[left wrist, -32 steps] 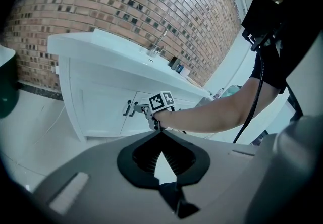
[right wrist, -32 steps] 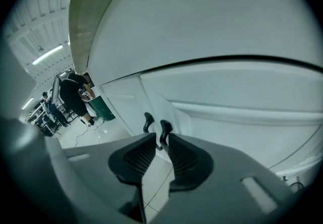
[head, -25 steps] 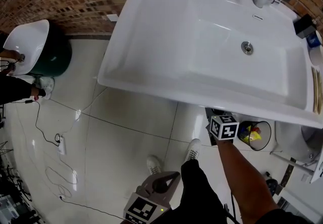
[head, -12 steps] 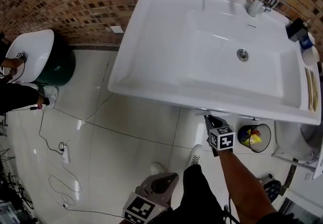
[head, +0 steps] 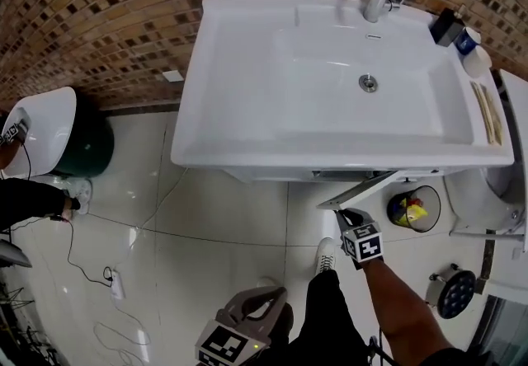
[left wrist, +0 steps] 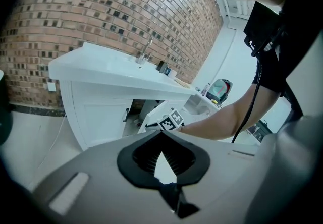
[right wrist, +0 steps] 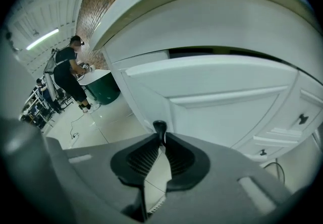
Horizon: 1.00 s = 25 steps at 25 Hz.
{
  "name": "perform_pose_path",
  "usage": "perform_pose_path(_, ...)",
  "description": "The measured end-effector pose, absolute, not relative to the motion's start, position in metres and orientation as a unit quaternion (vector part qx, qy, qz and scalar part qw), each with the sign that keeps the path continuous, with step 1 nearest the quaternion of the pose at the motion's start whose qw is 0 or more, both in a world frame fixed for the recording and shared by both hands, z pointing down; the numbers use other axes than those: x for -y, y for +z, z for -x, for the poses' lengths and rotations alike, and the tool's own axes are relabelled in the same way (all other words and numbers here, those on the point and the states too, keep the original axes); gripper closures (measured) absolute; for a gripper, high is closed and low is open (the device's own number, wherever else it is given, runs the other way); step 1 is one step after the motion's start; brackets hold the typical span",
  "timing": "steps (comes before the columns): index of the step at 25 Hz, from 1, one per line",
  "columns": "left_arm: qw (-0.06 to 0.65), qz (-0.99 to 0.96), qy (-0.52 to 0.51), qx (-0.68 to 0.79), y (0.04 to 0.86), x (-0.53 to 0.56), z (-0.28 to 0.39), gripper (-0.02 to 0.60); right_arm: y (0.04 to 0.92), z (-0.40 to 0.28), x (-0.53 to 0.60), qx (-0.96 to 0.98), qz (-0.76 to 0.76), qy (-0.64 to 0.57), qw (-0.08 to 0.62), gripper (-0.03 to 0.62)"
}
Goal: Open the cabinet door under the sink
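The white sink [head: 247, 84] tops a white cabinet against the brick wall. Its right cabinet door [head: 363, 189] stands swung out from under the sink's front edge. My right gripper [head: 350, 219] is at that door's free edge; in the right gripper view its jaws [right wrist: 160, 135] are shut on the door's small dark handle [right wrist: 159, 126], with the white door panel [right wrist: 222, 102] just behind. My left gripper [head: 252, 319] hangs low beside my leg, well away from the cabinet, shut on nothing [left wrist: 162, 134]. The left gripper view also shows the open door [left wrist: 151, 115].
A small bin [head: 415, 212] with colourful rubbish stands on the floor right of the door, with a toilet [head: 472, 191] beyond it. My shoe [head: 325, 255] is just below the door. Cables and a power strip [head: 115, 283] lie at the left near a green-based basin [head: 58, 138].
The right gripper has drawn back toward me with the handle, and the door has swung out from under the sink. The head view has shifted; the left gripper stays low.
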<state>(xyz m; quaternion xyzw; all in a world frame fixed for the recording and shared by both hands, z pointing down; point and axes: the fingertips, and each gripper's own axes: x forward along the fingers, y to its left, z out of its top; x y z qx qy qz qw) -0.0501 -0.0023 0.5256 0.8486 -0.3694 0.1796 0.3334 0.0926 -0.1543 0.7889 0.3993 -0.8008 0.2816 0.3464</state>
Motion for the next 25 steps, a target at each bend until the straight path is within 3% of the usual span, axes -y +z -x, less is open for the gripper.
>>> perform_pose_path(12, 0.316, -0.878, 0.203, 0.296, 0.529, -0.062, 0.061, 0.565, 0.785, -0.141, 0.098, 0.778, -0.448, 0.227, 0.377, 0.568)
perform_pose_path(25, 0.315, -0.871, 0.209, 0.314, 0.526, -0.089, 0.001, 0.565, 0.788, -0.280, 0.040, 0.774, -0.445, 0.214, 0.396, 0.560)
